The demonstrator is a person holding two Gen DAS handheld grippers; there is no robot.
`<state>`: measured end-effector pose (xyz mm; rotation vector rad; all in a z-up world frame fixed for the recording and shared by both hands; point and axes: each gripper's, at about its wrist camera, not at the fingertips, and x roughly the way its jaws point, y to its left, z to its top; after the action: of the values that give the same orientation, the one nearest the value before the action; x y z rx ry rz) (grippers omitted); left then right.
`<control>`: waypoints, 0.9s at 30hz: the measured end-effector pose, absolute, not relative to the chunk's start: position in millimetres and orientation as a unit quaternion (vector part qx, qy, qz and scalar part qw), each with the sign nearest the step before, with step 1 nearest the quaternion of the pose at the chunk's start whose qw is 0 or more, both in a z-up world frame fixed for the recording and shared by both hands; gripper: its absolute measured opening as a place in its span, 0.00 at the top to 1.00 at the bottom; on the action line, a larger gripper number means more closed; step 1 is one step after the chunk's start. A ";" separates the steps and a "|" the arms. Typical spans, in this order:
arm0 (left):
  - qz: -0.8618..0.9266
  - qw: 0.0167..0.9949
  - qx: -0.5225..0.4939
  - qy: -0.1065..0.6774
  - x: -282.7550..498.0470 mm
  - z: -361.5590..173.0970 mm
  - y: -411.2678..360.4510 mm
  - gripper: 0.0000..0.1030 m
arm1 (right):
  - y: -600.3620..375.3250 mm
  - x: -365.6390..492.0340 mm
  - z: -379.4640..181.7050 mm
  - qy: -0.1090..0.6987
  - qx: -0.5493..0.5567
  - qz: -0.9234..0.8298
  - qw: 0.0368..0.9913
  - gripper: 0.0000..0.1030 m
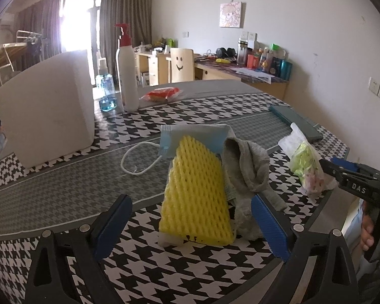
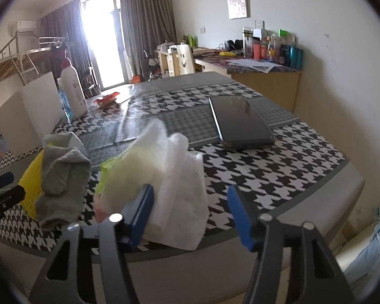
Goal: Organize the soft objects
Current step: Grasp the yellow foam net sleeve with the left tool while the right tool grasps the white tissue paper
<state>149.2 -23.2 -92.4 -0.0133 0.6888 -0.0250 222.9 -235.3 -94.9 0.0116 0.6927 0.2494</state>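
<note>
- My right gripper [image 2: 190,215] stands spread, and the bag [image 2: 174,182] sits between its pads: the left pad touches or overlaps the bag's side, the right pad stands apart from it. I judge nothing is pinched yet.
- The bag lies straight ahead of that tool at the table's [image 2: 278,167] near edge, its crumpled top rising away from me, so closing on it looks like the next move.
- It is thin white plastic, limp and wrinkled, with pale green stuff showing through.
- My left gripper [image 1: 191,228] is spread wide and holds nothing; the net [image 1: 195,197] lies between its pads, with clear space on the left; on the right I cannot tell.
- The net's long axis runs away from me, tilted a little left; it is yellow foam mesh, springy-looking, full of holes.
- Just right of the net, a grey sock [image 1: 250,172] slumps in folds; under both lies a blue mask [image 1: 192,136] with a white loop.
- The right hand is nearer the bag, the left nearer the pile.
</note>
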 end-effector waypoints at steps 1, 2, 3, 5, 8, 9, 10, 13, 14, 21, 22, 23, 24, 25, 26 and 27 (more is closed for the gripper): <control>-0.015 0.941 -0.006 0.339 149.8 -93.5 -23.4 0.07 | -236.2 225.0 -96.5 0.346 0.007 0.122 0.930 0.44; -0.015 0.940 -0.006 0.340 150.6 -94.1 -23.6 0.07 | -236.0 226.4 -98.1 0.352 0.009 0.123 0.928 0.45; -0.017 0.940 -0.006 0.340 150.8 -94.6 -23.9 0.07 | -236.6 228.2 -99.6 0.359 0.015 0.128 0.924 0.45; -0.018 0.939 -0.008 0.344 151.2 -96.1 -25.2 0.07 | -235.4 229.8 -101.1 0.366 0.021 0.139 0.920 0.45; -0.021 0.937 -0.010 0.349 152.4 -97.8 -26.5 0.10 | -232.3 233.0 -103.4 0.375 0.016 0.139 0.917 0.45; -0.024 0.936 -0.010 0.351 152.8 -98.4 -27.2 0.12 | -232.2 233.5 -103.2 0.373 0.016 0.140 0.917 0.46; -0.026 0.935 -0.010 0.353 153.3 -99.3 -27.8 0.16 | -232.3 234.7 -103.5 0.374 0.015 0.141 0.916 0.51; -0.025 0.933 -0.011 0.358 154.4 -101.7 -28.0 0.20 | -232.7 236.7 -102.5 0.379 0.015 0.141 0.915 0.64; -0.025 0.932 -0.013 0.361 154.7 -102.9 -27.3 0.24 | -231.9 236.7 -102.4 0.380 0.012 0.141 0.914 0.67; -0.021 0.926 -0.013 0.377 160.2 -109.3 -24.3 0.40 | -223.6 234.2 -102.4 0.378 -0.006 0.155 0.913 0.83; -0.020 0.925 -0.014 0.379 161.1 -110.5 -23.8 0.47 | -222.0 233.8 -102.2 0.377 -0.012 0.155 0.913 0.85; -0.021 0.924 -0.016 0.380 160.9 -111.0 -23.6 0.50 | -220.9 233.1 -102.3 0.376 -0.015 0.157 0.913 0.89; -0.018 0.925 -0.015 0.379 160.9 -111.4 -23.2 0.51 | -220.0 232.9 -102.2 0.376 -0.016 0.160 0.913 0.90; -0.016 0.926 -0.014 0.377 160.9 -111.1 -22.5 0.57 | -219.5 232.5 -102.3 0.376 -0.017 0.162 0.912 0.92; -0.015 0.927 -0.017 0.376 160.8 -110.3 -21.2 0.63 | -219.7 232.3 -102.3 0.375 -0.015 0.163 0.912 0.93; -0.015 0.927 -0.019 0.374 159.9 -109.0 -20.6 0.65 | -219.6 232.8 -102.3 0.376 -0.013 0.164 0.912 0.93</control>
<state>159.9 -20.6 -109.0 -0.0397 0.7659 -0.0307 232.8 -219.6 -102.3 -0.0276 0.7738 0.3377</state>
